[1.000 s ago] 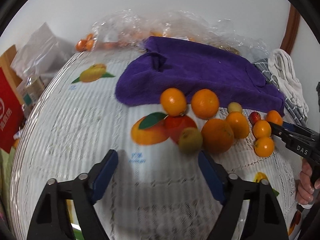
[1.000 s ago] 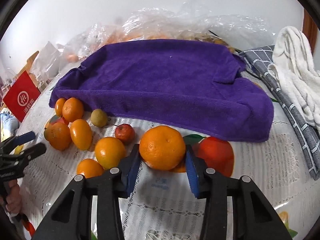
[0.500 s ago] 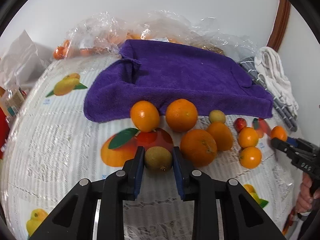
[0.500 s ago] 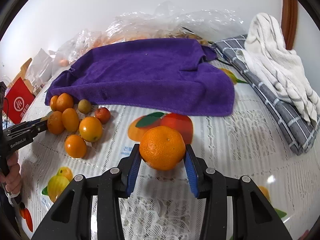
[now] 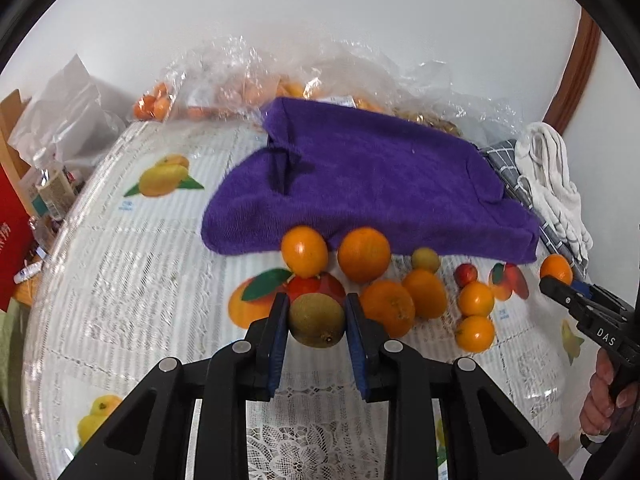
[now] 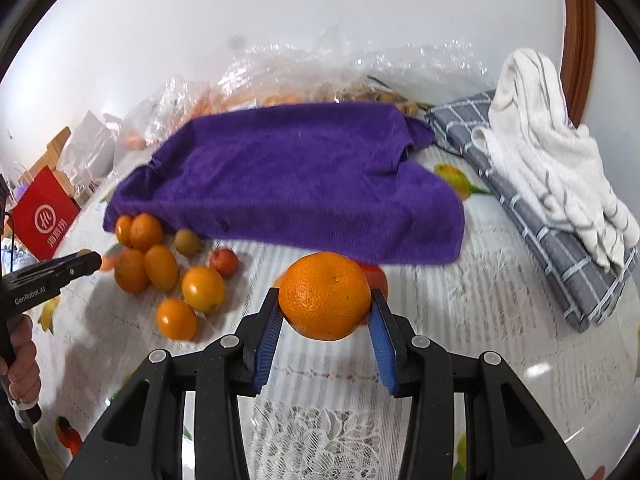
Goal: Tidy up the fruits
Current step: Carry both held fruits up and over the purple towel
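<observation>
At the left, the left tool [image 5: 316,322] has just clamped its jaws on a brownish-green kiwi [image 5: 317,319] and now holds it clear of the lace-covered worktop [image 5: 132,280], just near of the loose oranges [image 5: 364,254] along the near edge of the purple towel [image 5: 380,184]. A second ago that tool stood wide and empty with the kiwi lying among the fruit. To the right, the right tool [image 6: 325,312] grips a large orange [image 6: 325,295], raised from where it sat by the small fruits [image 6: 203,288] and carried rightward. Both fruits look ready for sorting; the destination is not evident.
</observation>
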Tool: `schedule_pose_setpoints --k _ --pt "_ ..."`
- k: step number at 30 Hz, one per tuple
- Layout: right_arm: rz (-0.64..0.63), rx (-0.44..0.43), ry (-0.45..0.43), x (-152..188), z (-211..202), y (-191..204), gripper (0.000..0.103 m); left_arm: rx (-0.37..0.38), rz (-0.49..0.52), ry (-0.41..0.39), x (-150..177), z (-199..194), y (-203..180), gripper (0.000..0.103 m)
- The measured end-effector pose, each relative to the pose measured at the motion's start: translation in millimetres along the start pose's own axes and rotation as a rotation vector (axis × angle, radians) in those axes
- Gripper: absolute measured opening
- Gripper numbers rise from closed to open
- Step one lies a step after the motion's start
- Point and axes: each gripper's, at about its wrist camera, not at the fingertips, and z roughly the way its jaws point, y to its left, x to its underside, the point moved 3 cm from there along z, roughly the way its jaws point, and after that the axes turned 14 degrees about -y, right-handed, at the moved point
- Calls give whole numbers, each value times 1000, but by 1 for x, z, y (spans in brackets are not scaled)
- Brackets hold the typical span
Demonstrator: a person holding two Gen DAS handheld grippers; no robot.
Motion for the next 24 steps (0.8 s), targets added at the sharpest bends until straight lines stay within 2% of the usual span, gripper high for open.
schedule_pose_setpoints --k 6,24 --pt "-7 6 -36 -23 -8 2 42 27 5 -34 -27 -12 -10 26" --pt "24 33 -119 -79 -17 -9 42 21 33 -120 -90 -19 -34 26"
